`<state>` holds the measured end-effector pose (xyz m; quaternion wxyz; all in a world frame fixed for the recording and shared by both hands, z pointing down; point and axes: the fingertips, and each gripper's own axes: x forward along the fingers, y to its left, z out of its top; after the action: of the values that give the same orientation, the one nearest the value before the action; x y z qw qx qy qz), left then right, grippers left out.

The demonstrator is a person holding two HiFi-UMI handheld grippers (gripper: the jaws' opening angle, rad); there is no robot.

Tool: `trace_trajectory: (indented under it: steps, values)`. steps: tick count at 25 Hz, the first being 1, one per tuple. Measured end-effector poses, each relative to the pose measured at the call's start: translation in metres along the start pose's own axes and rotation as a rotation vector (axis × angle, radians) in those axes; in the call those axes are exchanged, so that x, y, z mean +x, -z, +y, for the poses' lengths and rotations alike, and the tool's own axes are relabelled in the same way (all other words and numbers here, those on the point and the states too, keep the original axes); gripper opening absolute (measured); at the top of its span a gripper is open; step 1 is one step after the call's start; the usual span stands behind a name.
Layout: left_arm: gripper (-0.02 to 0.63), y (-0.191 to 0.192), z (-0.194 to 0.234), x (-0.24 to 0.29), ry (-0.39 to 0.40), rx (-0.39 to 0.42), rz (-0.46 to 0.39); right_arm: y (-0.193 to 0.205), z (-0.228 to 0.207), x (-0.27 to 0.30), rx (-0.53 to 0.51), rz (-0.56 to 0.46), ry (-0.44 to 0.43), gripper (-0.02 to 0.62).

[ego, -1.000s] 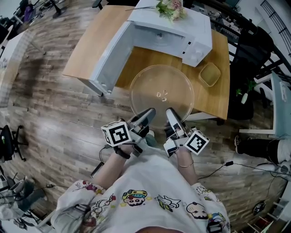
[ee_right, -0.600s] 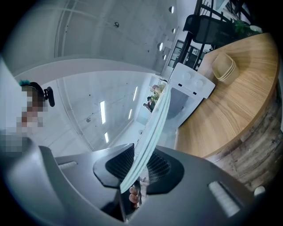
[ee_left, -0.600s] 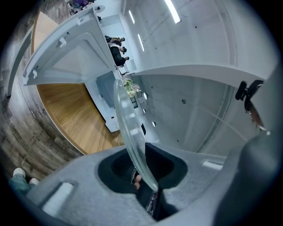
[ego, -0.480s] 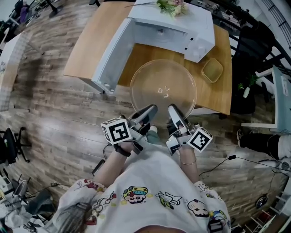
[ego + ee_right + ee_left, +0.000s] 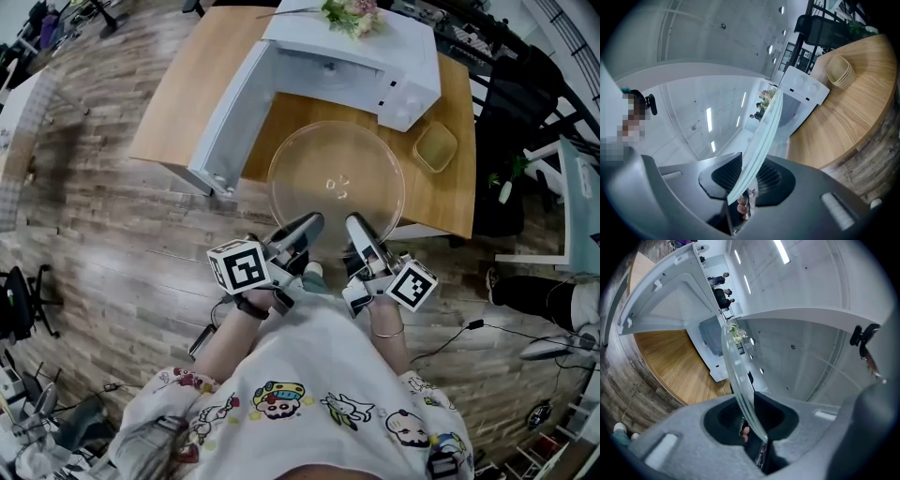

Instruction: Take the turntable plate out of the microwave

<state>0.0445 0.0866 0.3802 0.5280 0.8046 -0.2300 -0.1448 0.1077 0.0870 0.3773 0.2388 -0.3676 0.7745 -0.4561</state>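
Observation:
The round clear glass turntable plate (image 5: 336, 183) is outside the microwave (image 5: 349, 54) and hangs level over the wooden table's front edge. My left gripper (image 5: 312, 224) is shut on the plate's near rim, left of centre. My right gripper (image 5: 354, 224) is shut on the same rim just to the right. In the left gripper view the glass edge (image 5: 735, 376) runs between the grey pads of the left gripper (image 5: 757, 430). In the right gripper view the plate edge (image 5: 764, 138) sits likewise in the right gripper (image 5: 743, 187).
The microwave door (image 5: 228, 117) stands swung open to the left, close beside the plate. A tan bowl (image 5: 436, 146) sits on the table (image 5: 192, 89) to the right, and flowers (image 5: 352, 14) lie on the microwave's top. Wood floor surrounds the table; black chairs stand far right.

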Motion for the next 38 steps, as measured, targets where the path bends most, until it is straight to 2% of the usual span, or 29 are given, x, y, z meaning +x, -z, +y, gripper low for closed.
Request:
trace_trajectory:
  steps: [7,31,38]
  values:
    - [0.063,-0.008,0.002,0.007,-0.004,0.026,0.010,-0.007,-0.002,0.007,-0.010,0.005,0.003,0.093]
    - [0.063,-0.011,0.002,0.009,-0.014,0.025,0.006,-0.008,-0.002,0.012,0.016,0.027,-0.014,0.097]
    - [0.063,-0.011,0.003,0.008,-0.018,0.030,0.002,-0.007,-0.008,0.010,-0.015,0.037,0.009,0.097]
